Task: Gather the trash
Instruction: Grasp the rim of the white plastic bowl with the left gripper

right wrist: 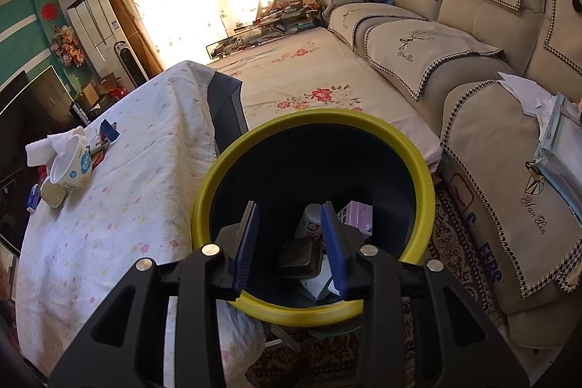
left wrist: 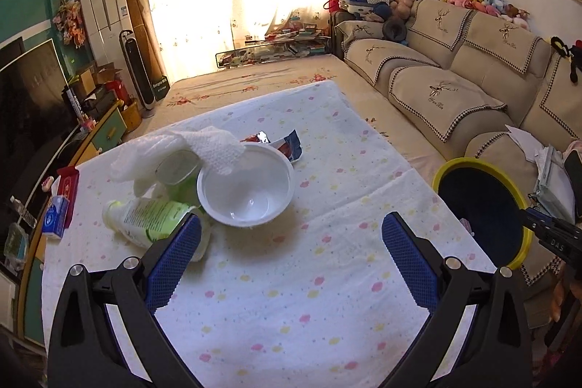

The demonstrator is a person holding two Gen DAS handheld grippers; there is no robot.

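A worktop covered with a white cloth dotted in pink and yellow carries a cluster of trash at its far left side. In the left wrist view, the left gripper hovers above the cloth with its blue-padded fingers spread wide and nothing between them. Just ahead of the left finger lies a white plastic bottle with a green label, tipped on its side. Beside it stands a white round plastic bowl, empty, with a crumpled white paper towel draped over its far rim. A clear plastic cup sits behind the bottle, and a torn red, white and blue wrapper lies just beyond the bowl. To the right of the worktop stands a round dark bin with a yellow rim. In the right wrist view, the right gripper hangs over the bin's mouth, its fingers parted a little and empty. Inside the bin lie a black ribbed tray, a white cup and a small pink carton.
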